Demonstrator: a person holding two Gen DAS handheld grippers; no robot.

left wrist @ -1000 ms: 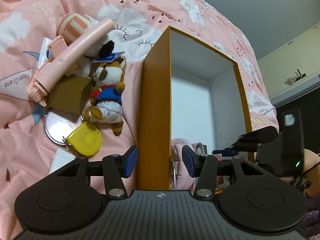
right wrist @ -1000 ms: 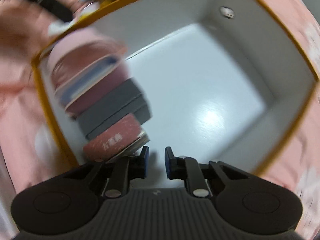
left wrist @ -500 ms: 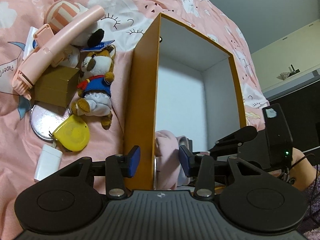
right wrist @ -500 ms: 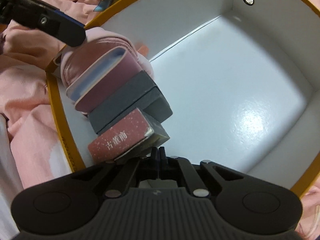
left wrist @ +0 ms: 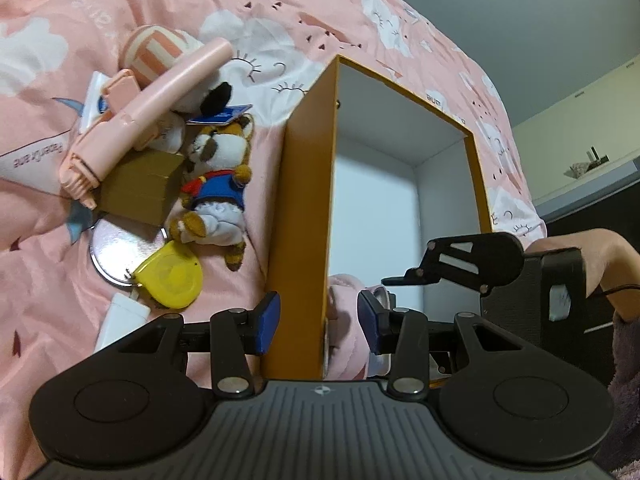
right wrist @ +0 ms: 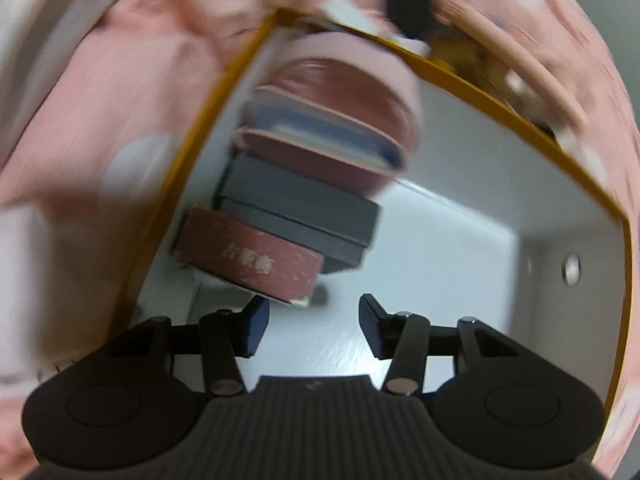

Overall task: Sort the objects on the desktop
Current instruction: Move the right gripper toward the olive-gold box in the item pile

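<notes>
An orange box (left wrist: pixel 304 184) with a white inside lies on a pink bedsheet. My left gripper (left wrist: pixel 318 322) is open, its fingers either side of the box's near wall. My right gripper (right wrist: pixel 308 322) is open and empty inside the box (right wrist: pixel 460 240); it also shows in the left wrist view (left wrist: pixel 456 266). Against the box's left wall stand a dark red box with white characters (right wrist: pixel 252 256), a grey box (right wrist: pixel 300 208), a pink case (right wrist: pixel 320 148) and a pink pouch (right wrist: pixel 344 64). The right wrist view is blurred.
Left of the box lie a plush tiger (left wrist: pixel 218 176), a yellow tape measure (left wrist: pixel 168 276), a round mirror (left wrist: pixel 116 248), a tan box (left wrist: pixel 140 184), a pink hair straightener (left wrist: pixel 148 112), a striped ball (left wrist: pixel 154 50) and a white charger (left wrist: pixel 120 318).
My right gripper has gone from shut to open and swung round inside the box. The left gripper stays open astride the box wall, its view shifted slightly.
</notes>
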